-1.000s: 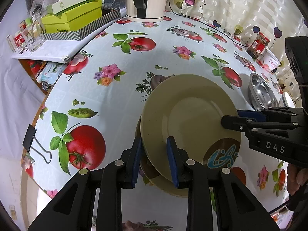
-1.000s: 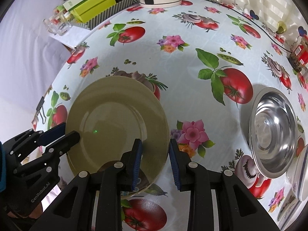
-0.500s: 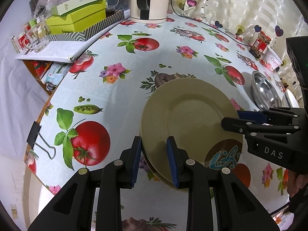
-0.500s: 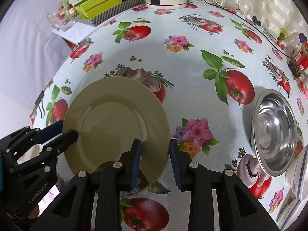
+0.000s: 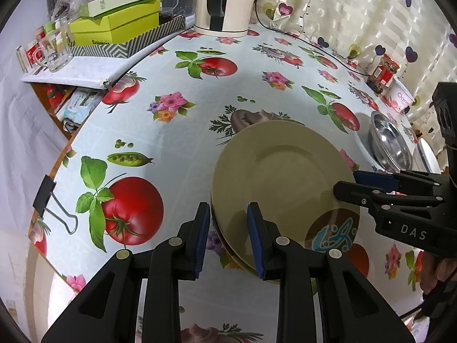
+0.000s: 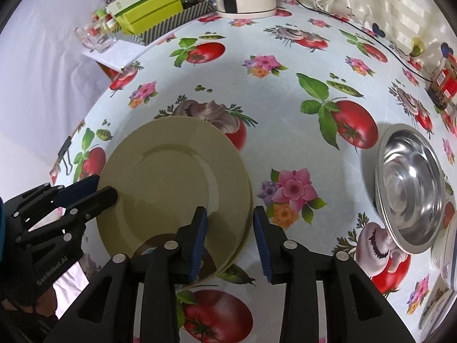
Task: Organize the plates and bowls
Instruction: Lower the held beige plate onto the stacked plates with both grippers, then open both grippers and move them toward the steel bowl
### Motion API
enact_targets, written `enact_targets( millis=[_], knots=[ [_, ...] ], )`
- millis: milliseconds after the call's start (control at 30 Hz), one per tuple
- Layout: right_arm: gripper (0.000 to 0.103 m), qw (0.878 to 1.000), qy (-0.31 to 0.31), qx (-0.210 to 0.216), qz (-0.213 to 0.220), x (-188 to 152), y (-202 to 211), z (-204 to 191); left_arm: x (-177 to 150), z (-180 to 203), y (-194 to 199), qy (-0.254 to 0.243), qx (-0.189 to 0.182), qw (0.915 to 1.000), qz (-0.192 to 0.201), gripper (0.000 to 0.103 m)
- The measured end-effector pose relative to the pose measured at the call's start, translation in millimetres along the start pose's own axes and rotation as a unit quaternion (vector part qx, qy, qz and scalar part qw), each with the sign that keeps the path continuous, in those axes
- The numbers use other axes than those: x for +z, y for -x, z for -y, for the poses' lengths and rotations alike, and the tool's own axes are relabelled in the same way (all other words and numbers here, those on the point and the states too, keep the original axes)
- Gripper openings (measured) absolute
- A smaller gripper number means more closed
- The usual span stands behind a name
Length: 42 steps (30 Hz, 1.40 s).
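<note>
A beige plate (image 5: 282,171) lies on top of another plate with a brown and blue pattern (image 5: 332,233) near the table's front edge; it also shows in the right wrist view (image 6: 174,180). My left gripper (image 5: 228,234) is open, its jaws straddling the stack's left rim. My right gripper (image 6: 230,237) is open, its jaws straddling the right rim. A steel bowl (image 6: 411,188) stands to the right, also in the left wrist view (image 5: 390,144).
The table has a tomato-print cloth (image 5: 200,108). A white kettle (image 5: 224,3) stands at the back. Green boxes (image 5: 114,23) and a glass mug (image 5: 57,51) sit back left. A binder clip (image 5: 48,197) grips the left edge. More dishes (image 6: 450,245) lie far right.
Both grippers have opened wider around the stack's rims. The beige plate has settled lower onto the plate beneath. Both views have drawn back a little.
</note>
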State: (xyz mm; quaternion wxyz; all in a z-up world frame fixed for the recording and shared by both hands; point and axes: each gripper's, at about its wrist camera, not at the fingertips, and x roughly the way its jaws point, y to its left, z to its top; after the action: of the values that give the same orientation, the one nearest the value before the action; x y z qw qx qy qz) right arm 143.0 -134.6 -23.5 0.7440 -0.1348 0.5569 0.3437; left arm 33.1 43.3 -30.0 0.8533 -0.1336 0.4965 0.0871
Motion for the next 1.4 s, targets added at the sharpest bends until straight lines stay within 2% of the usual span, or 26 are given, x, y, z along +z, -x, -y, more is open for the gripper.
enact_targets(
  millis=[233, 300, 367, 433, 900, 1133, 1400],
  knots=[
    [0.037, 1.000, -0.009, 0.001, 0.021, -7, 8, 3, 0, -4, 3, 0.007, -0.006, 0.9999, 0.008, 0.027],
    [0.034, 1.000, -0.007, 0.001, 0.024, -7, 9, 2, -1, -1, 3, 0.003, -0.009, 0.9999, 0.006, 0.027],
    [0.023, 1.000, -0.008, 0.003, 0.025, -7, 7, 2, -3, 2, 3, -0.003, -0.006, 1.0000, 0.006, 0.027],
    [0.020, 1.000, -0.006, 0.005, 0.027, -8, 8, 1, -3, 4, 4, -0.005, -0.002, 1.0000, 0.006, 0.027],
    [0.020, 0.999, -0.021, 0.019, 0.033, -11, 11, 5, -3, -2, 3, 0.010, 0.002, 0.9999, 0.004, 0.027],
    [0.027, 0.999, -0.030, 0.022, 0.024, -14, 8, 6, -5, 1, 2, 0.010, -0.007, 0.9999, 0.000, 0.027],
    [0.029, 0.998, -0.039, 0.035, 0.015, -16, 5, 5, -5, 2, 1, 0.008, -0.009, 0.9999, -0.004, 0.029]
  ],
)
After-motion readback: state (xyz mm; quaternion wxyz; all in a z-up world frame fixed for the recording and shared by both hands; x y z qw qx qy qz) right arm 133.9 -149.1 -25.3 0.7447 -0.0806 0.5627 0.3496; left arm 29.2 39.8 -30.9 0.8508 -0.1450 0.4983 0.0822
